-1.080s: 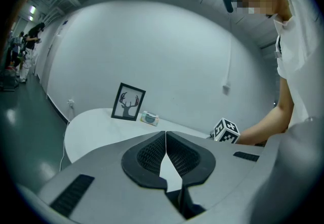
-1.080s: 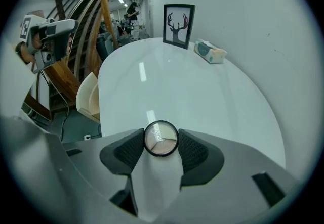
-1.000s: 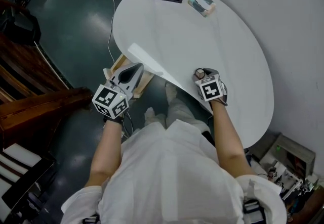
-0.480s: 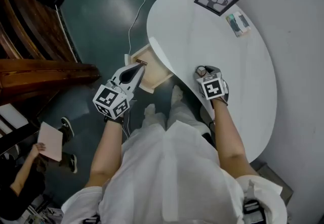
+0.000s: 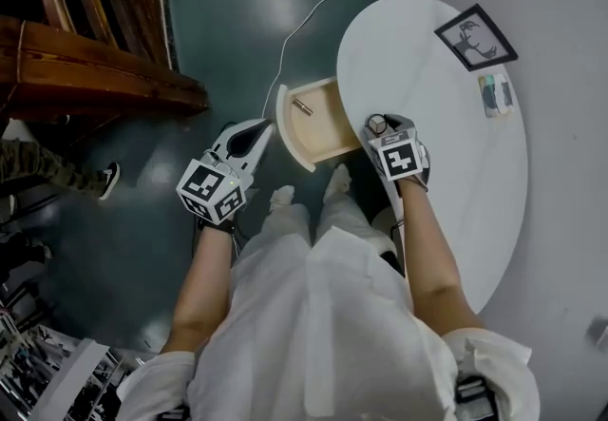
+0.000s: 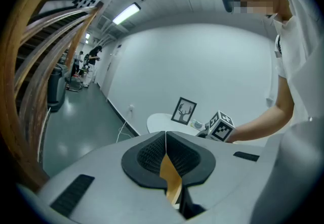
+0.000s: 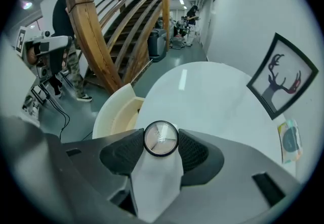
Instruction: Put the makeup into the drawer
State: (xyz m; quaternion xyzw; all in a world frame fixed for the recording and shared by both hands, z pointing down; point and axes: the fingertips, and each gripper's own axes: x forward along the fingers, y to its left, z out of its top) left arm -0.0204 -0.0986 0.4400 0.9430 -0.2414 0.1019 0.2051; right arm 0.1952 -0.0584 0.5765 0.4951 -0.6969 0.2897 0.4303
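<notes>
Right gripper [image 5: 378, 127] is grey with black pads, and the left gripper [image 6: 165, 148] is the same. The compact [image 7: 161, 138] between the right pads has a black rim and beige under a clear lid. Cube [image 5: 398, 159]: black-and-white squares. Just left of it, the drawer [image 5: 323, 132] is pale wood with a cream front. Ahead, the table [image 5: 418, 67] is white; the picture [image 5: 476, 36] is black-framed, a dark stag on white.

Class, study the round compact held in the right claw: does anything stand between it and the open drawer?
Nothing visible does. The compact sits in the right claw just beside the open drawer, whose floor is mostly bare.
</notes>
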